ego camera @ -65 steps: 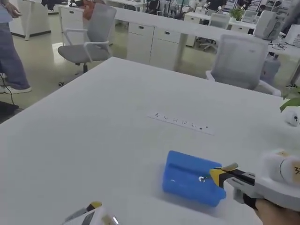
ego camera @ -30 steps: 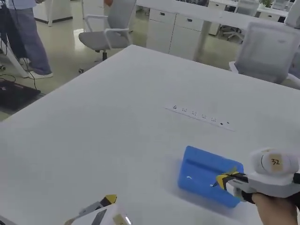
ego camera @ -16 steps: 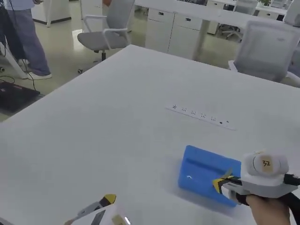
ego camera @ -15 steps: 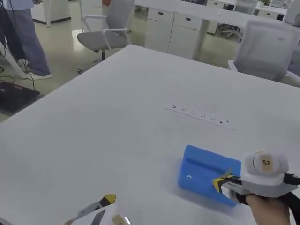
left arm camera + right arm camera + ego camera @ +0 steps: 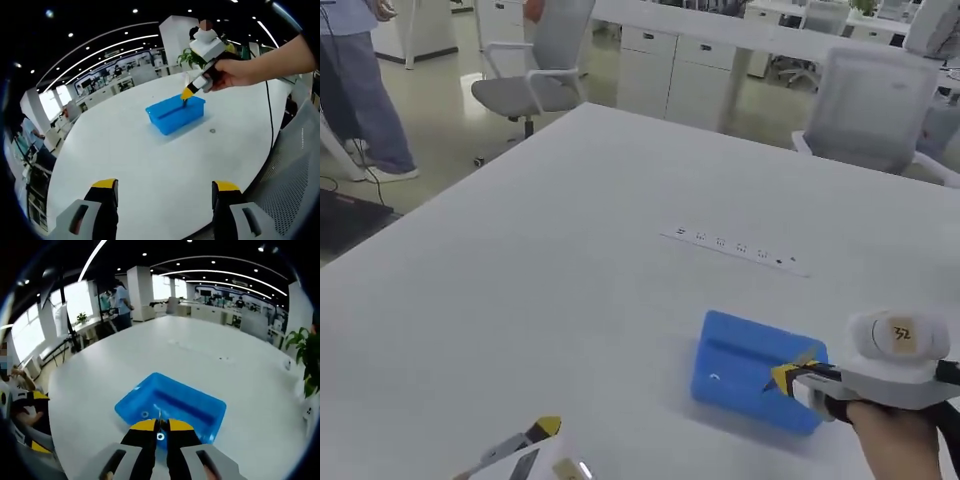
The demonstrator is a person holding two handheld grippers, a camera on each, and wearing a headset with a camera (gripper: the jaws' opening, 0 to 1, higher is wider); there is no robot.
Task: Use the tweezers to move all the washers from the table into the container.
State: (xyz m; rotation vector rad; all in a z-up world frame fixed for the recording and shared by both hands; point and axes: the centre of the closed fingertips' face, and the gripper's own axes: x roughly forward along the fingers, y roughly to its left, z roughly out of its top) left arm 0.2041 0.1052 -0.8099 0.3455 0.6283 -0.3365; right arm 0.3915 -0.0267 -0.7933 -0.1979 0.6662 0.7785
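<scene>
Right claw (image 5: 161, 426) is clenched on the tweezers (image 5: 160, 416), tips poking down into the container. Left claw (image 5: 165, 184) hangs released, jaws wide, by the counter's near edge.

Counter (image 5: 570, 250) is big, flat and mostly bare, so there's loads of room to swing around. The blue container (image 5: 745, 404) sits toward the near right edge. It's low-walled and open-topped, probably light plastic that'd skate if bumped.

One washer (image 5: 145, 414) lies on its floor. The loose washer (image 5: 212, 131) is on the counter between the container and the near edge. My guess is it's thin, stiff, slick metal lying flat, so pinch across the ring through the hole, gently, or it'll ping off that edge.
</scene>
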